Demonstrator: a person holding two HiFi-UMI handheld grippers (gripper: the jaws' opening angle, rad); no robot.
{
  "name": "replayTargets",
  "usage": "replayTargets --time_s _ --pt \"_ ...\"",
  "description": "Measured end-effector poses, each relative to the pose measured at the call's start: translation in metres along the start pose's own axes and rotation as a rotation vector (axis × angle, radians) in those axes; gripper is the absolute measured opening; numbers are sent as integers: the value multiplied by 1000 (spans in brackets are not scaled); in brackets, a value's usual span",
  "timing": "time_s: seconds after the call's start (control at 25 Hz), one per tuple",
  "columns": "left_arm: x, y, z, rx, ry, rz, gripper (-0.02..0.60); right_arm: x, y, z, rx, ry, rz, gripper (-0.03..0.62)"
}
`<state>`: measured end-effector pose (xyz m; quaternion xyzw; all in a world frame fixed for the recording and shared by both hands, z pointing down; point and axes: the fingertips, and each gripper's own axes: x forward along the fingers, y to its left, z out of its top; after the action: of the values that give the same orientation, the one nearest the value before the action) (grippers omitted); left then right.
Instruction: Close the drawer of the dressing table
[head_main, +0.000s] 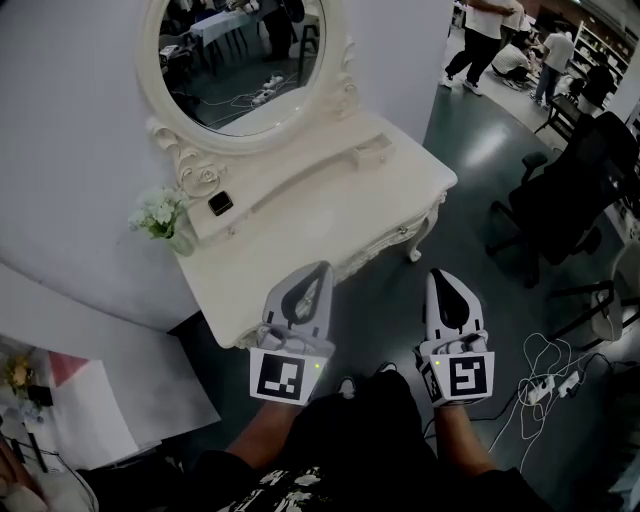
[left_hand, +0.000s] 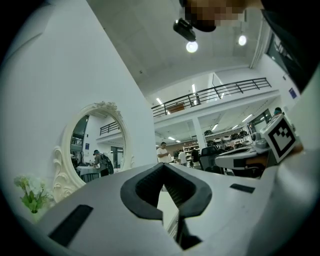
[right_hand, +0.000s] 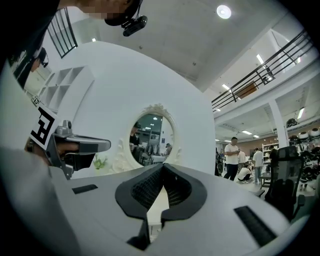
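Note:
The white dressing table (head_main: 330, 205) with its oval mirror (head_main: 240, 50) stands against the wall ahead of me. Its carved front (head_main: 378, 252) faces me, and I see no drawer sticking out from it in the head view. My left gripper (head_main: 318, 270) is shut and empty, held level with its tip just over the table's front edge. My right gripper (head_main: 441, 276) is also shut and empty, to the right of the table and over the floor. In the left gripper view the jaws of the left gripper (left_hand: 163, 167) meet, and the same holds for the right gripper (right_hand: 162, 167) in its own view.
A small vase of flowers (head_main: 160, 215) and a small dark object (head_main: 221, 203) sit at the table's back left. A black office chair (head_main: 575, 190) stands to the right. Cables and a power strip (head_main: 550, 385) lie on the floor there. People (head_main: 480, 40) are far behind.

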<state>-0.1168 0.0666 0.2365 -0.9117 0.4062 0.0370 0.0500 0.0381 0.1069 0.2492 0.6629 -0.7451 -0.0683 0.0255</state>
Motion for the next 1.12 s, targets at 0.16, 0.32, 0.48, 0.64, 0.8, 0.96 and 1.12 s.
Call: replayTargets --time_s 0.16,0.32,0.48,0.64,0.8,0.96,1.12 --pt "10 7 -3 4 2 1 2 10 -3 -5 1 3 6 -2" --pt "22 17 -6 16 7 19 2 26 -14 -10 1 -2 5 -2" --pt "40 25 -14 24 33 23 2 47 -24 -16 7 0 6 -2" --pt "65 29 -17 31 35 15 2 64 -38 -22 39 -3 -2 -2" --pt "90 31 -23 31 44 4 2 84 -52 -29 35 6 -3 -2" --pt "119 36 -32 25 53 -3 2 107 -70 -38 32 13 -10 -2" --pt "149 44 -45 20 75 4 2 133 -86 -49 29 28 -2 -2"
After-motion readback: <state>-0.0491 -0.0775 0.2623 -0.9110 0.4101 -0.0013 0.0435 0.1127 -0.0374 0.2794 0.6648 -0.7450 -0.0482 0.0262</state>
